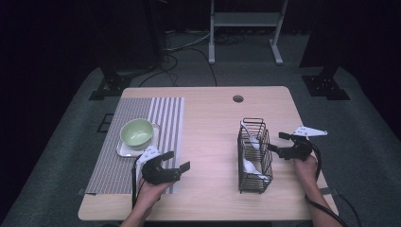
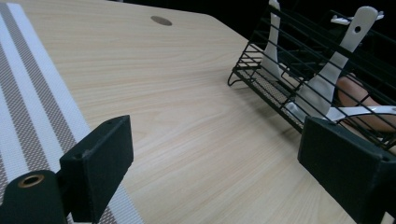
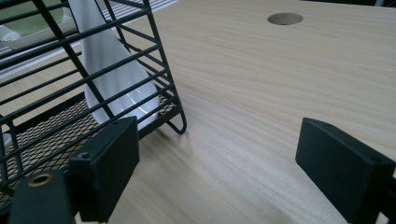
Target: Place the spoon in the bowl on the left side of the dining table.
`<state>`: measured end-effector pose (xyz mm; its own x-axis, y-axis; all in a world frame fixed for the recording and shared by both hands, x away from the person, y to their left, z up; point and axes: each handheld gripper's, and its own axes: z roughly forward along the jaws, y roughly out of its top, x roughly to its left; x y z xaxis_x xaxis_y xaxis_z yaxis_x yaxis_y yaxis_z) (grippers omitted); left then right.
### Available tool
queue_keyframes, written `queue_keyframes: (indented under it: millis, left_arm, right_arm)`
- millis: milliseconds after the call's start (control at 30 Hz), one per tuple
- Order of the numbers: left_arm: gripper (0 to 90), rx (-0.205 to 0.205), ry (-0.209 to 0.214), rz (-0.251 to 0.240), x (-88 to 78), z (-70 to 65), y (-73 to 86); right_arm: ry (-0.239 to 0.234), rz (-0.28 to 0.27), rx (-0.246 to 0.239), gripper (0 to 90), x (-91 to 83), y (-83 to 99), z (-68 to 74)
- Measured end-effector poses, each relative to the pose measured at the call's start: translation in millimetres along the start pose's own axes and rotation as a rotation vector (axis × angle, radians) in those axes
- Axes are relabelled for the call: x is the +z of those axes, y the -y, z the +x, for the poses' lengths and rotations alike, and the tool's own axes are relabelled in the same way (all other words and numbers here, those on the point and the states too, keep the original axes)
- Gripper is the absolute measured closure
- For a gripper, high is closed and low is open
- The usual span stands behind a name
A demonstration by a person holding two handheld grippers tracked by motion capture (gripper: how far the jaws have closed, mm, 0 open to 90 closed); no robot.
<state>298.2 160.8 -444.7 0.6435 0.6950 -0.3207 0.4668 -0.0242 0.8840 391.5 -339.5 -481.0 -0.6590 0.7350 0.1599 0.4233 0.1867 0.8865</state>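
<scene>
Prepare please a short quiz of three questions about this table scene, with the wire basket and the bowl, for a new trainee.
1. True or false: the left tool is shut on a white spoon.
2. On what does the green bowl stand?
A. directly on the bare wooden table
B. on a white plate on the striped mat
C. inside the black wire basket
3. Fill in: the right tool hovers beside the ______, its jaws apart.

Key
1. False: its jaws stand open and hold nothing; the spoons lie in the basket.
2. B
3. black wire basket
</scene>
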Motion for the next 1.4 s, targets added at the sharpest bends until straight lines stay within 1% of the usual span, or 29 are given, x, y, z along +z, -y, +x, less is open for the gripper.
queue_keyframes:
  millis: [67,100,200,233,300,467,600,700,767,833,933,1033,1133,1200,1267,1400]
  left_arm:
    - [9.5,0.008,-0.001,-0.001,1.9,-2.4,-2.0]
    - [9.5,0.017,-0.019,-0.005,3.3,-3.9,-3.3]
    - [9.5,0.017,-0.021,-0.009,4.9,-4.8,-4.9]
    - [9.5,0.023,-0.021,-0.011,5.9,-5.9,-6.0]
    - [9.5,0.019,-0.020,-0.016,6.8,-7.0,-6.7]
    - [9.5,0.018,-0.006,-0.013,10.7,-10.6,-9.6]
    - [9.5,0.029,0.007,-0.015,13.1,-14.7,-11.5]
    - [9.5,0.031,0.023,-0.015,15.4,-18.5,-13.3]
    - [9.5,0.021,0.038,-0.009,18.3,-20.9,-14.9]
    - [9.5,0.020,0.041,-0.008,19.6,-21.9,-15.4]
    - [9.5,0.032,0.042,-0.008,22.3,-24.6,-16.7]
    - [9.5,0.032,0.046,-0.010,24.7,-27.3,-17.5]
    - [9.5,0.032,0.066,-0.004,29.4,-31.8,-19.5]
    - [9.5,0.033,0.068,-0.005,30.1,-32.7,-19.8]
    - [9.5,0.035,0.083,-0.006,32.8,-36.3,-21.5]
    - [9.5,0.032,0.096,-0.006,34.7,-38.6,-22.5]
  right_arm:
    - [-0.001,-0.002,0.002,12.3,-0.2,0.1,-0.2]
    - [-0.001,-0.005,0.005,12.2,-0.4,0.1,-0.4]
    - [-0.002,-0.005,0.003,12.3,-0.3,0.1,-0.3]
    - [-0.003,-0.006,0.004,12.3,-0.4,0.1,-0.4]
    - [-0.003,-0.006,0.004,12.3,-0.4,0.1,-0.4]
    - [-0.006,-0.005,0.001,12.3,-0.2,0.1,-0.2]
    - [-0.007,-0.005,0.001,12.3,-0.3,0.1,-0.2]
    - [-0.008,-0.005,-0.001,12.3,-0.2,0.1,-0.1]
    - [-0.011,-0.006,-0.003,12.3,-0.3,0.1,-0.1]
    - [-0.012,-0.006,-0.003,12.3,-0.3,0.1,-0.1]
    - [-0.014,-0.007,-0.002,12.3,-0.6,0.2,-0.2]
    - [-0.010,-0.002,-0.010,12.2,0.2,0.0,0.2]
    - [-0.008,-0.002,-0.011,12.3,0.3,0.0,0.2]
    - [-0.008,-0.001,-0.010,12.3,0.3,0.0,0.2]
    - [-0.008,-0.001,-0.010,12.2,0.3,0.0,0.1]
    - [-0.008,0.000,-0.010,12.3,0.4,-0.1,0.2]
